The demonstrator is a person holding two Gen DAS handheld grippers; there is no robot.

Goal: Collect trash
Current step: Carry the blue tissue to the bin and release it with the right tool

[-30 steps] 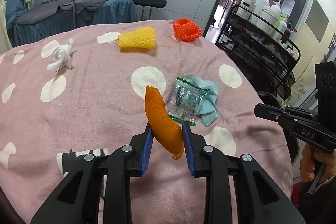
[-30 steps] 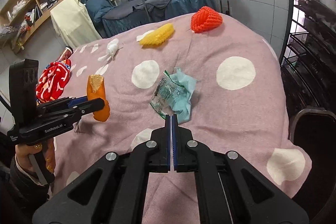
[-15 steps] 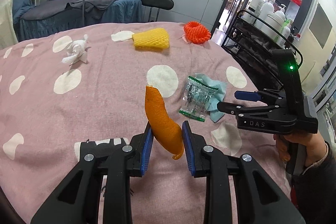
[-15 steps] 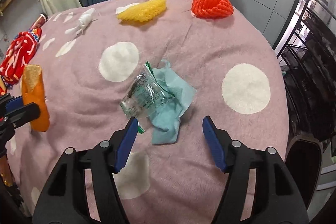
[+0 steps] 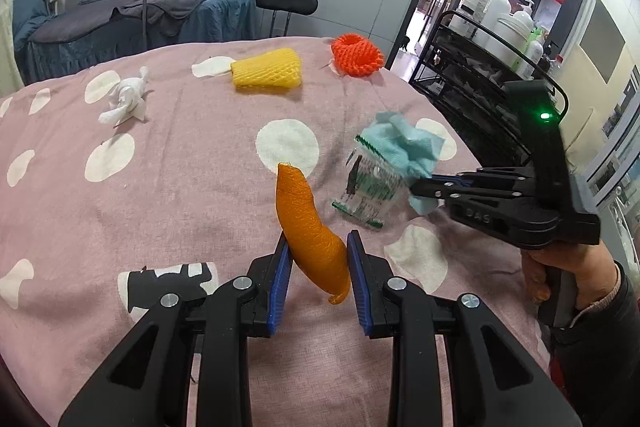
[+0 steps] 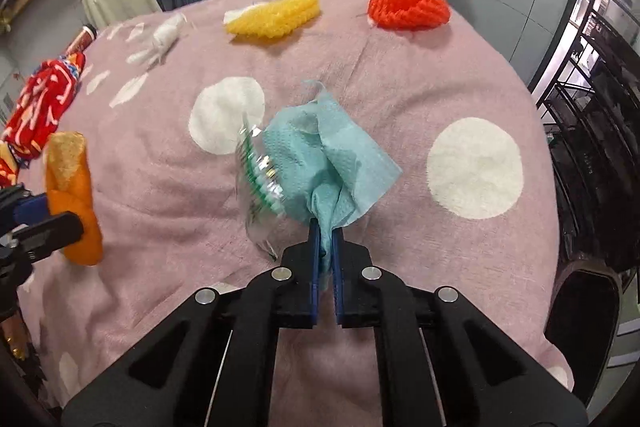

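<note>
**A:** What is in your hands right now?

**B:** Your left hand-held gripper (image 5: 316, 267) is squeezing the orange peel (image 5: 310, 231), low in the middle of the left view. Your right hand-held gripper (image 6: 326, 247) is pinched shut on the blue napkin (image 6: 328, 163), in the middle of the right view.

**A:** What just changed?

**B:** Half a second ago your right fingers were wide open over the napkin. Now they are shut on it, and it sticks up off the pink spotted cloth (image 6: 400, 75). The clear wrapper (image 6: 260, 183) came up with it, but it looks blurry, so I think it may slip off.

**A:** So how far along are you?

**B:** I think both hands are full now, so you need a bin. I can't see one. The yellow foam net (image 6: 276, 15), the red foam net (image 6: 408, 5) and the white tissue (image 5: 124, 101) sit near the top of both views, not picked up yet.
</note>
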